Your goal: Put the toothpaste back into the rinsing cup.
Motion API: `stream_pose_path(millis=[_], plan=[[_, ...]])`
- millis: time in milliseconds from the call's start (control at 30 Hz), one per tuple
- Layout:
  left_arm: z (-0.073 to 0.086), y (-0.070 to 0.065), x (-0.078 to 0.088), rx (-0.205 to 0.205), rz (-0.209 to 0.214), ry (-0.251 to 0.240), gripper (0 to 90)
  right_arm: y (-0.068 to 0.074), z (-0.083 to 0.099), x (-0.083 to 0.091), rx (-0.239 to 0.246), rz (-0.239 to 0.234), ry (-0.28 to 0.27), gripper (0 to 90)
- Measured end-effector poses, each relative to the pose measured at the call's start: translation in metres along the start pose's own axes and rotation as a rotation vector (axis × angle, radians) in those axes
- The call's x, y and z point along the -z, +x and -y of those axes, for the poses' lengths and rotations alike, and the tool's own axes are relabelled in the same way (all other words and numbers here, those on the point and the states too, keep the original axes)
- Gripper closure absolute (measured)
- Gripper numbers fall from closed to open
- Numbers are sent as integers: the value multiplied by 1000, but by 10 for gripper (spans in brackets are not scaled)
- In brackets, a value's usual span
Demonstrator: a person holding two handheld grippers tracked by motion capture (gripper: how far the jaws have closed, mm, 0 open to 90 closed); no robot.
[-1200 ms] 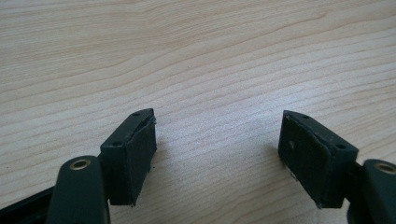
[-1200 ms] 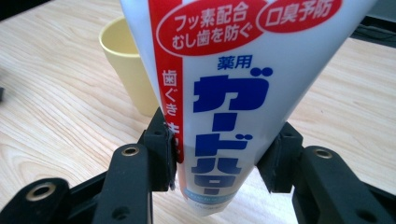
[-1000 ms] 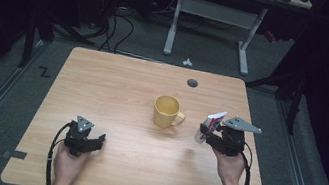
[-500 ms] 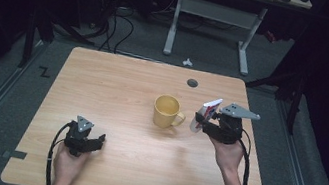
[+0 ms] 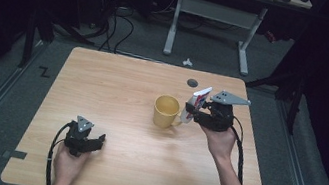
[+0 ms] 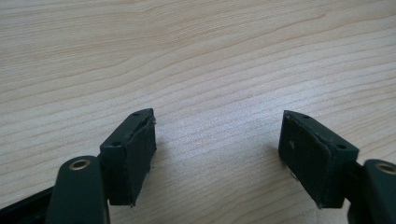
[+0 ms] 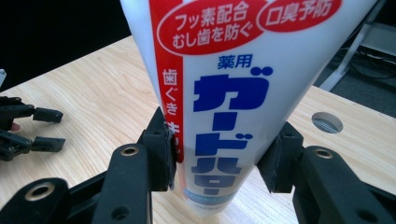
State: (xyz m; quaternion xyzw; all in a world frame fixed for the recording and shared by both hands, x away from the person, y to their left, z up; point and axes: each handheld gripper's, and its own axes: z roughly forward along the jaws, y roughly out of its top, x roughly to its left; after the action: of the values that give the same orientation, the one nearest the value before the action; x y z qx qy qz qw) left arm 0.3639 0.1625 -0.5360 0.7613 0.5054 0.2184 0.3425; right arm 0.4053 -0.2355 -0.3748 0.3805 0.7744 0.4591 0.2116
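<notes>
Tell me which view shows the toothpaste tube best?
The right gripper view: the toothpaste tube is close up, label readable, pinched between the right gripper jaws. In the high view the tube is small, beside the yellow mug.

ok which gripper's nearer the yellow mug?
Right. The right gripper, shut on the toothpaste tube, sits just beside the yellow mug, by its handle. The left gripper rests open near the table's front edge, well apart.

A light wood-grain worktop (image 5: 117, 89) carries a yellow mug (image 5: 167, 112) right of centre, standing upright, with a round cable hole (image 5: 192, 83) near the far edge.
</notes>
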Motion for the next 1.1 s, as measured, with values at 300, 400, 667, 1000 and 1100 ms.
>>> stream_pose_path(millis=[300,400,667,1000,1100], plan=[[0,0,0,2,0,-1,281,2,-9,-5,12,-32,8,542],[0,0,0,3,0,-1,282,4,-12,-8,22,-45,14,539],[0,0,0,2,0,0,280,5,-17,-14,24,-47,11,535],[0,0,0,1,0,0,279,6,-26,-26,13,-54,7,533],[0,0,0,3,2,0,279,7,-29,-30,16,-55,6,532]])
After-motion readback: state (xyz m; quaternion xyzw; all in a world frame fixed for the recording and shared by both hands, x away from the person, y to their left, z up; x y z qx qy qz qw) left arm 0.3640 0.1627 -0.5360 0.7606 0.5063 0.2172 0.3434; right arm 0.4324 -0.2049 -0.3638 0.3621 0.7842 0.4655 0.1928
